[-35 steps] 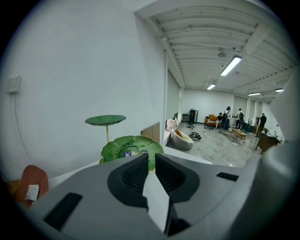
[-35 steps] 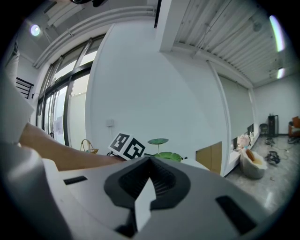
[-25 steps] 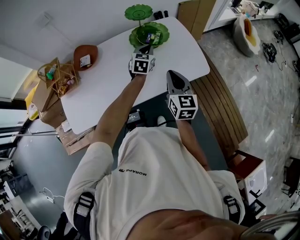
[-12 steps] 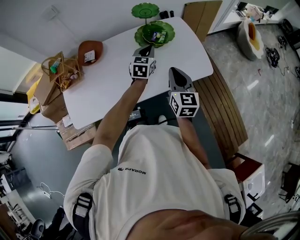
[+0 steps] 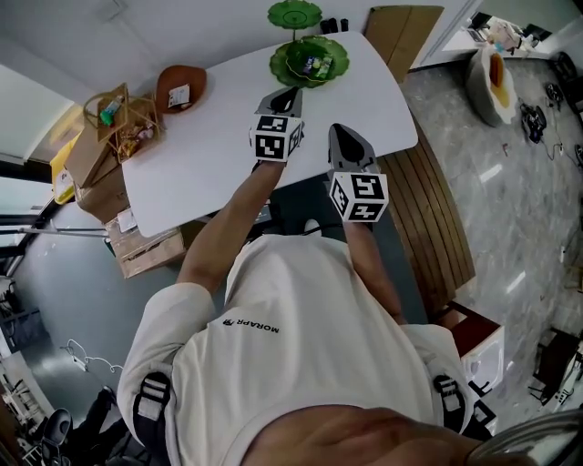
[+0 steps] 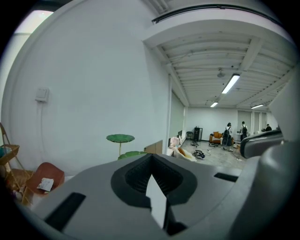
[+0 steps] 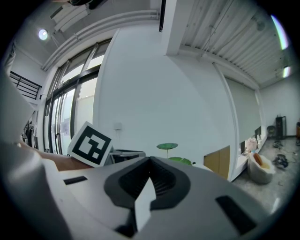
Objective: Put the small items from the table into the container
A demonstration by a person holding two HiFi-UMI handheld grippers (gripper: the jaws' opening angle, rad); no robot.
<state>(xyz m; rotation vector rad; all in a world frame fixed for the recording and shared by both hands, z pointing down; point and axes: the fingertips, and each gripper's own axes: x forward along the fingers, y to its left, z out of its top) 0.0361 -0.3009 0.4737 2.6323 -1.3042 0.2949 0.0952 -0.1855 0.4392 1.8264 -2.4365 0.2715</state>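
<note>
A green two-tier stand rises at the far end of the white table [image 5: 209, 155], with a small top dish [image 5: 294, 14] and a wide lower dish [image 5: 339, 55]. Several small packets [image 5: 312, 64] lie in the lower dish. My left gripper [image 5: 286, 95] hovers over the table a short way in front of that dish, shut with nothing between its jaws. My right gripper [image 5: 339, 135] is held nearer to me at the table's near edge, also shut and empty. The left gripper view shows the stand [image 6: 120, 138] ahead. In the right gripper view the stand [image 7: 167, 146] is beyond the left gripper's marker cube [image 7: 90, 144].
A brown bowl [image 5: 179, 88] holding a white packet sits at the table's left end, beside a wooden basket [image 5: 123, 123] with small things in it. Cardboard boxes [image 5: 96, 196] stand on the floor at the left. A slatted wooden bench [image 5: 428, 209] runs along the right side.
My left gripper has drawn back from the green lower dish toward me and risen a little, staying shut. The right gripper has kept its place.
</note>
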